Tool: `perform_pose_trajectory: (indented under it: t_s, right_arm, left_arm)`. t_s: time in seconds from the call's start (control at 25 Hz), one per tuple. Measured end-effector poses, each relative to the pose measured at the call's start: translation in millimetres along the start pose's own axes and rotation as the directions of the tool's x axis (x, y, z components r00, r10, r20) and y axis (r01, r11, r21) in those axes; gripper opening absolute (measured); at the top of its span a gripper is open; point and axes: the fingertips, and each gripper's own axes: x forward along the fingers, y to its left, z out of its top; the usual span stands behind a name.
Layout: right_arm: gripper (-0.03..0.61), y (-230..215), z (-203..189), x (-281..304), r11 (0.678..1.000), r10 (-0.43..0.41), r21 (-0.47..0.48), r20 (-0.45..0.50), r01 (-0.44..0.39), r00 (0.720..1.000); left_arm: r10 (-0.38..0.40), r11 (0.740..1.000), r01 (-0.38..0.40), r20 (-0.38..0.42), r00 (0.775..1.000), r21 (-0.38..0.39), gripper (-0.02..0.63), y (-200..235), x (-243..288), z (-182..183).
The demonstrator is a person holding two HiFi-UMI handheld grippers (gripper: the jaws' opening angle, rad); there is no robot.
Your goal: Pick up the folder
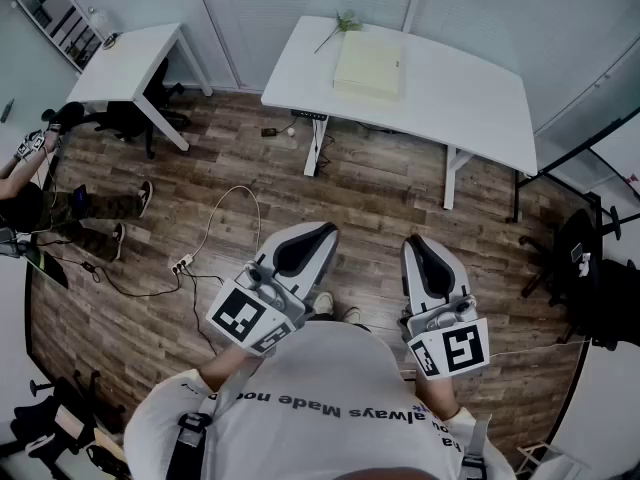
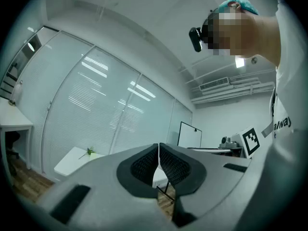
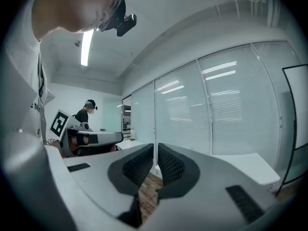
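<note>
My left gripper and right gripper are both closed on nothing, held level at my chest. The folder lies flat on the white desk, well apart at twelve o'clock. It looks near-square, and neither gripper is clearly nearer.

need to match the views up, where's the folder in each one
Head view: folder top centre, on the white table.
Left gripper view: likely the tiny pale patch lower left; too small to confirm.
Right gripper view: not visible.
Shared landmark: the white table.
</note>
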Motion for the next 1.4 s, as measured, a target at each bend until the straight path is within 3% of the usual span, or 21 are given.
perform_pose_trajectory:
  t_s: [0.76,1.4]
  right_arm:
    - [0.034,5.6,-10.1,21.5,0.999,0.004,0.036,-0.005,-0.004,1.0]
    - [0.034,-89.5,-0.7,87.8,0.999,0.015,0.029,0.01,-0.016,1.0]
  left_arm:
    - [0.008,1.0,-0.008,-0.017,1.0,-0.004,0.017,21.4,-2.6,-3.8]
    - [0.019,1.0,-0.019,-0.001,1.0,0.017,0.017,67.8,102.8,2.6]
